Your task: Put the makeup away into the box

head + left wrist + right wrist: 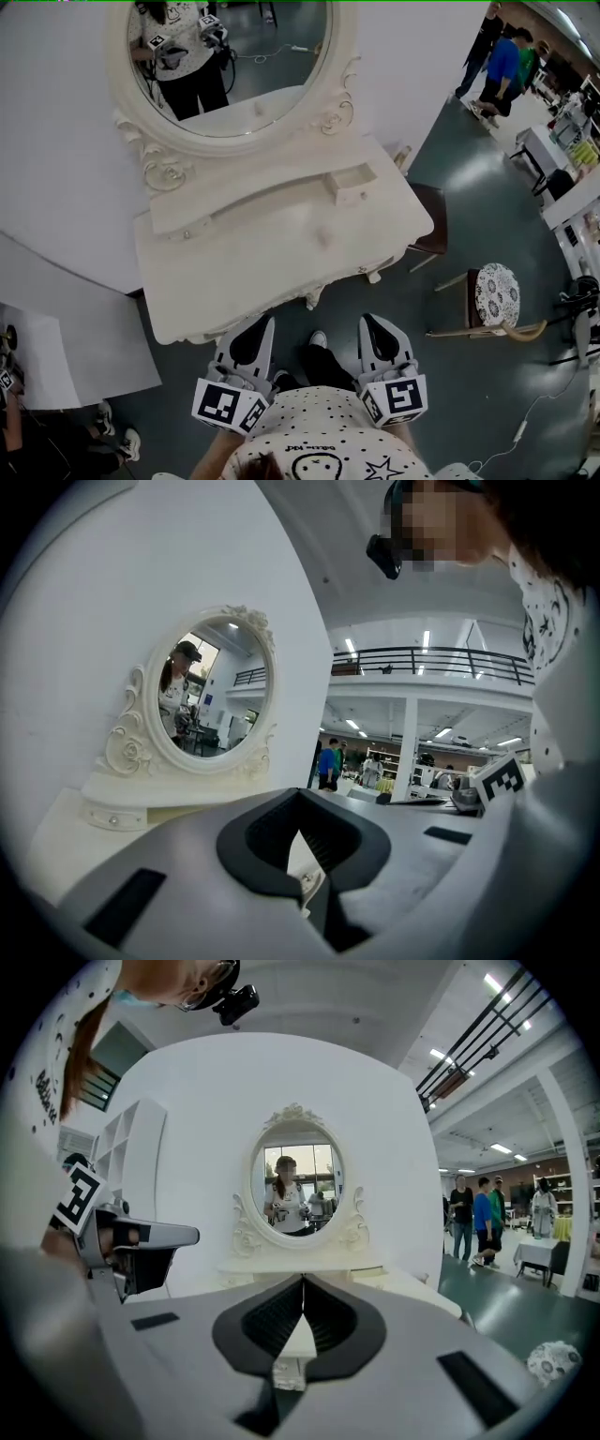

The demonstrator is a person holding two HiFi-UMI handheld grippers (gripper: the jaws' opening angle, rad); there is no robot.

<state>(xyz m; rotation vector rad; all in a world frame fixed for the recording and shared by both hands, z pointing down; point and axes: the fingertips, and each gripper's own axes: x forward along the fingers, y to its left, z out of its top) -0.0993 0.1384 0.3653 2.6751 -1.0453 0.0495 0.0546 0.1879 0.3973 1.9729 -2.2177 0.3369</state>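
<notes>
Approach step, nothing picked up yet. The left gripper [263,326] has its fingers together & empty, just short of the cream carved vanity table [234,281] w/ oval mirror [234,66]. The right gripper [372,326] is the same: fingers together, empty. No makeup or box in any view, so next move = locate them.

Mirror [230,66]: oval's top cut off by the upper edge.
Brown chair [429,220], right of mirror: half hidden behind bench [281,272].
Bystanders [502,61], far right of mirror: too small to tell.
Left gripper [265,322], right gripper [372,322], below mirror: holding hands hidden beneath them.
</notes>
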